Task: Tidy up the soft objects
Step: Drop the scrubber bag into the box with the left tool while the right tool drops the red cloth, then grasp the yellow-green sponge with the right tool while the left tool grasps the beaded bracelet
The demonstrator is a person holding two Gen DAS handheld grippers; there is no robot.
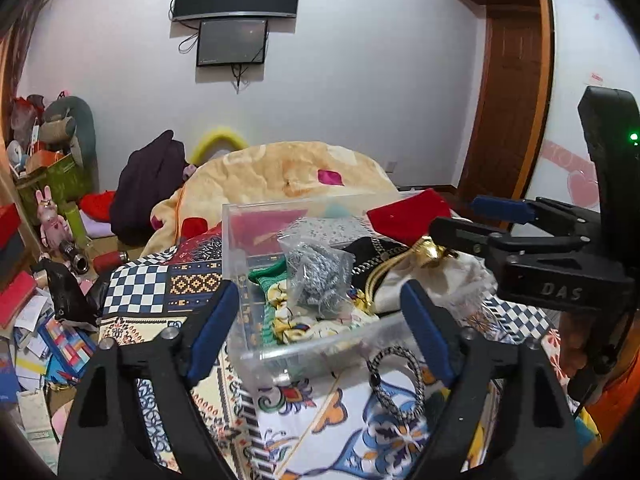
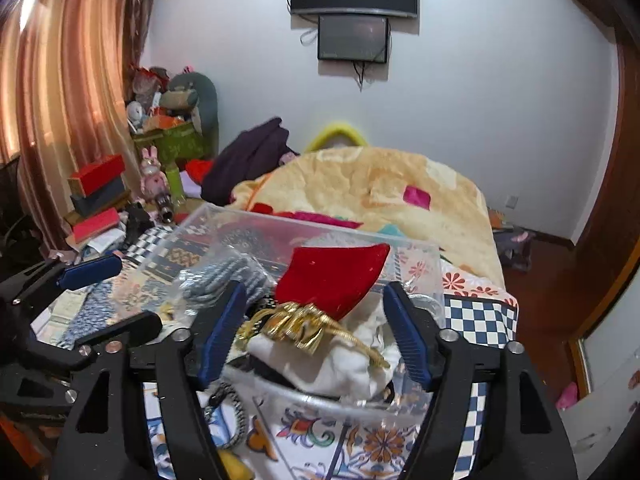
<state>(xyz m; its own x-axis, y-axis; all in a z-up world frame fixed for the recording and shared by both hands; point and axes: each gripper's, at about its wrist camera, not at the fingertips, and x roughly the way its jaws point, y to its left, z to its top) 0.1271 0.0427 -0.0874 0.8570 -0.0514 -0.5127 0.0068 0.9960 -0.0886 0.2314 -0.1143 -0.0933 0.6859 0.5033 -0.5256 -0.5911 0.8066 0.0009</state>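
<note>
We take the clear plastic box (image 1: 256,280) as our landmark: a rigid, straight-walled bin resting on the patterned bedspread (image 1: 160,288), a flat printed cloth of checks and floral motifs. Inside the box lies a heap of soft things. Toward its left side sits a crinkly transparent bag (image 1: 316,276) holding something grey and knitted-looking. Toward its right side a red velvety pouch (image 2: 332,276) leans up over the rim, above a white cloth bag (image 2: 340,360) with a shiny gold cord (image 2: 304,320) bunched on top. Just in front of the box, on the bedspread, lies a braided black-and-white loop (image 1: 400,384).

Our left gripper (image 1: 320,328) stands wide, its ribbed blue pads either side of the box's near wall, pressing on nothing. Our right gripper (image 2: 316,336) is likewise spread, flanking the white bag and gold cord without clamping them. Beyond the box rises a plush yellow blanket (image 1: 280,172)
</note>
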